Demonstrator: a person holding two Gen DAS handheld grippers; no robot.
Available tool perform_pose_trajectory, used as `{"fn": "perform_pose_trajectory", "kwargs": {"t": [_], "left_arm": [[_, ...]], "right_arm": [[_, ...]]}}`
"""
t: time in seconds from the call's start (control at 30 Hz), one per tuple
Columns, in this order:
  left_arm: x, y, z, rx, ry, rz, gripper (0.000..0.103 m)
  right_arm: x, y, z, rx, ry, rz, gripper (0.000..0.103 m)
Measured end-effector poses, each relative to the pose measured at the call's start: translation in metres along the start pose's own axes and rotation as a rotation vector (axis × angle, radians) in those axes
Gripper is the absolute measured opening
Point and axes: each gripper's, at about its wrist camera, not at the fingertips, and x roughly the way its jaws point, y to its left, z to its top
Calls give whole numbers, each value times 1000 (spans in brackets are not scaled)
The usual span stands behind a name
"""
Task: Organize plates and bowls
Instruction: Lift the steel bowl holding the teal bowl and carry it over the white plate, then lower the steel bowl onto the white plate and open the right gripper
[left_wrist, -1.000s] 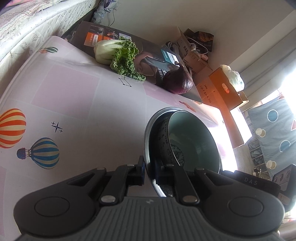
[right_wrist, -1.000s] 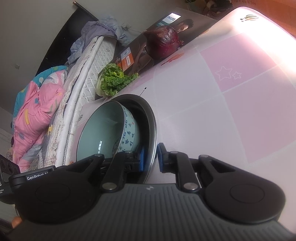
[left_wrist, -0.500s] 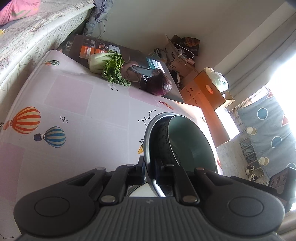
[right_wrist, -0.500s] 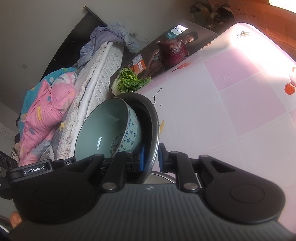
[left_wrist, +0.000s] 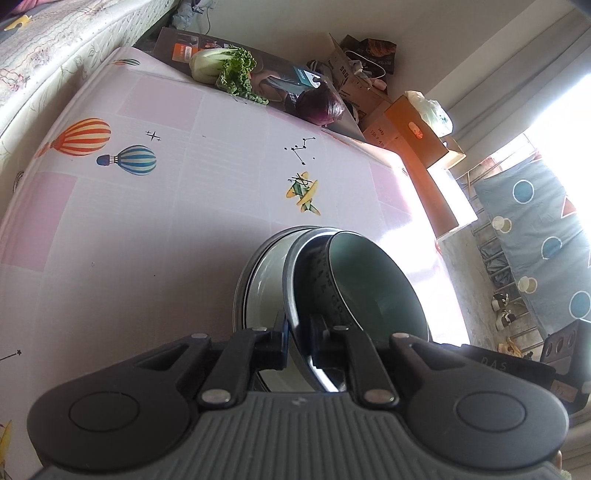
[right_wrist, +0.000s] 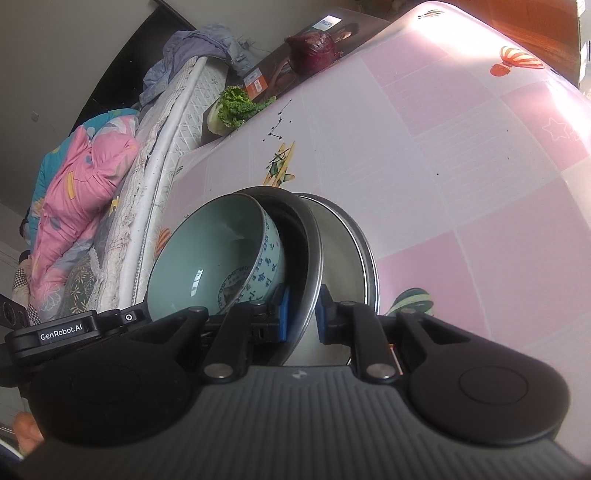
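A steel plate (left_wrist: 295, 280) with a pale green, blue-patterned bowl (left_wrist: 373, 288) resting in it is held tilted above the table. My left gripper (left_wrist: 299, 339) is shut on the plate's near rim. My right gripper (right_wrist: 303, 319) is shut on the opposite rim of the same plate (right_wrist: 314, 251), and the bowl (right_wrist: 214, 258) leans inside. A second steel dish (left_wrist: 258, 284) stands on the tablecloth just beneath, partly hidden; it shows in the right wrist view as the steel dish (right_wrist: 351, 258).
The table (left_wrist: 166, 221) wears a pink and white cloth with balloon prints. At its far edge lie a leafy green vegetable (left_wrist: 225, 66) and a red cabbage (left_wrist: 321, 107) on a flat box. A mattress (left_wrist: 55, 48) runs along the left; cardboard boxes (left_wrist: 417, 136) stand beyond.
Both grippers have carried the plate and bowl toward the table's near side; the vegetables now look farther off. A second steel dish has come into view under the held plate.
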Motion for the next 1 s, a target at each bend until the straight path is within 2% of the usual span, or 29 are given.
{"fn": "perform_pose_trajectory", "kwargs": {"t": [0.23,0.37,0.47,0.57,0.6,0.67,0.73,0.83,0.87,0.93,1.0], "left_arm": [[3,7,-10,-3,-2,-11,13],[3,7,-13,23,-26,16,12],[0,9,-16,41,-56,29,14],[-8,8,-18,60,-87,8,20],[-12,7,-19,68,-97,7,23],[-19,3,-21,95,-120,16,30],[-30,-2,-25,137,-160,29,48],[-50,-14,-36,220,-223,75,66],[-56,-18,-40,244,-239,92,70],[-71,-26,-51,288,-280,123,89],[-84,-34,-63,337,-323,154,98]], "right_arm": [[-1,1,-13,-28,-26,-23,14],[-5,5,-10,-62,-61,-46,16],[-8,7,-9,-94,-108,-82,16],[-13,7,-9,-114,-141,-103,17],[-14,7,-7,-113,-149,-106,20],[-18,6,-6,-103,-163,-110,26],[-27,6,-8,-103,-190,-111,29],[-47,9,-17,-121,-243,-111,40],[-53,10,-20,-129,-257,-112,46],[-70,16,-31,-159,-292,-123,53],[-88,23,-45,-206,-323,-135,64]]}}
